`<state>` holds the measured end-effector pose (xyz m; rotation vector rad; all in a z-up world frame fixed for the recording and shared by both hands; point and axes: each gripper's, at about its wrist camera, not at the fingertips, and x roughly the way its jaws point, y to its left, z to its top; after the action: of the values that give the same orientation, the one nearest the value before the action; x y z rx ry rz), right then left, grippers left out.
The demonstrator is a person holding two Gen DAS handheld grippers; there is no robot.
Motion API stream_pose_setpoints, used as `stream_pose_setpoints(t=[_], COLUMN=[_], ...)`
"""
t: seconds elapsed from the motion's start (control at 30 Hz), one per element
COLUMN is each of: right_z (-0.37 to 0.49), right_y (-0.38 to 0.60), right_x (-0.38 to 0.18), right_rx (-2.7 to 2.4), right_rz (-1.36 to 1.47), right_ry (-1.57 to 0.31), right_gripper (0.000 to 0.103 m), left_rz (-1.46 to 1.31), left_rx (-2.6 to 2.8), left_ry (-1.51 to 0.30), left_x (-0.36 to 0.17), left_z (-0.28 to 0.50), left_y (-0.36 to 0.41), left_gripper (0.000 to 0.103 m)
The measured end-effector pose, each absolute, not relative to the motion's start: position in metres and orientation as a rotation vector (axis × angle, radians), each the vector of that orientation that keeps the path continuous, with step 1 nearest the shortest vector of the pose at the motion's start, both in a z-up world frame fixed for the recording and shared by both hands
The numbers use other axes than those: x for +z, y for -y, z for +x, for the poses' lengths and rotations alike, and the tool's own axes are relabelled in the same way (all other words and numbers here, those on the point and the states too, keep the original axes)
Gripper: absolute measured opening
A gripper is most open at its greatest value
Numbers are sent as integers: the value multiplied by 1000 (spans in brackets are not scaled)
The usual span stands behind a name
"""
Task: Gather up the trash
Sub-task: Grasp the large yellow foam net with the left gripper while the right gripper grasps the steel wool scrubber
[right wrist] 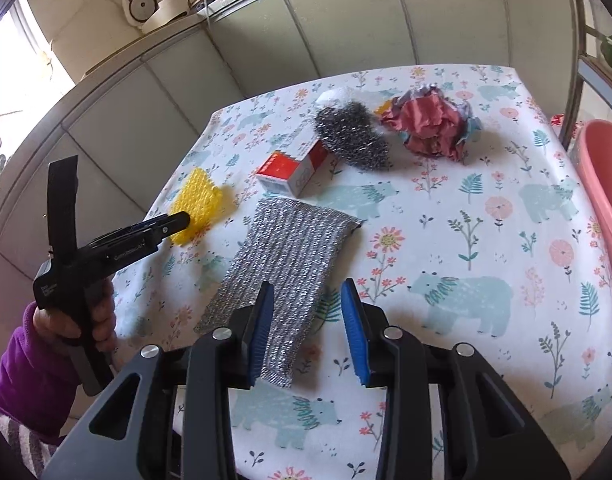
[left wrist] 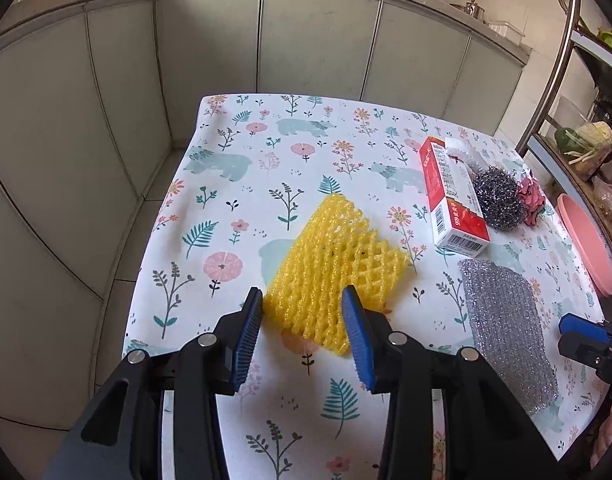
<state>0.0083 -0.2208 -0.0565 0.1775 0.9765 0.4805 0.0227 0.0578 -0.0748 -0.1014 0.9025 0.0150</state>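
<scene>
Left wrist view shows all trash still on the flowered counter [left wrist: 233, 168]; nothing seems collected yet. The left tongs [left wrist: 301, 304] stand apart around the near corner of the yellow foam fruit net [left wrist: 338, 256], the pads beside it and not pressing. Beyond, to their right, lie the red and white carton [left wrist: 454, 196], the steel wool ball [left wrist: 496, 196] and the crumpled pink paper [right wrist: 430, 128]. The right tongs [right wrist: 308, 300] are also apart, over the near end of the flat silver scouring cloth [right wrist: 289, 256], holding nothing.

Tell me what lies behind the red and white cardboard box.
Behind the red and white cardboard box a white foam piece peeks out; the box and the steel wool scrubber cover its lower part.
</scene>
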Motion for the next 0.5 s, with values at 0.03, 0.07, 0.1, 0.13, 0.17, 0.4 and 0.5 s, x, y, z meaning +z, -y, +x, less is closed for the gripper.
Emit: stream_pose_setpoints(t=[0.03, 0.07, 0.1, 0.13, 0.17, 0.4, 0.5], right_z=[8, 8, 8, 7, 7, 2, 0], right_y=[221, 222, 223, 224, 225, 228, 227], right_x=[-57, -57, -56, -57, -57, -62, -69], right_rx=[460, 442, 416, 403, 392, 361, 432], right_rz=[166, 157, 143, 137, 136, 135, 191], right_ry=[-972, -968, -965, -964, -965, -993, -1036], right_gripper=[35, 36, 36, 36, 36, 36, 36], left_rz=[-96, -93, -94, -101, -108, -121, -128], left_rx=[18, 20, 19, 17, 15, 11, 12], left_ry=[-903, -903, -902, -900, -899, -896, -891], left_x=[-75, -75, -75, -75, -75, -74, -75], left_z=[23, 23, 23, 22, 22, 21, 21], left_y=[-57, -56, -57, -57, -59, -60, -62], left_gripper=[40, 40, 40, 40, 40, 40, 35])
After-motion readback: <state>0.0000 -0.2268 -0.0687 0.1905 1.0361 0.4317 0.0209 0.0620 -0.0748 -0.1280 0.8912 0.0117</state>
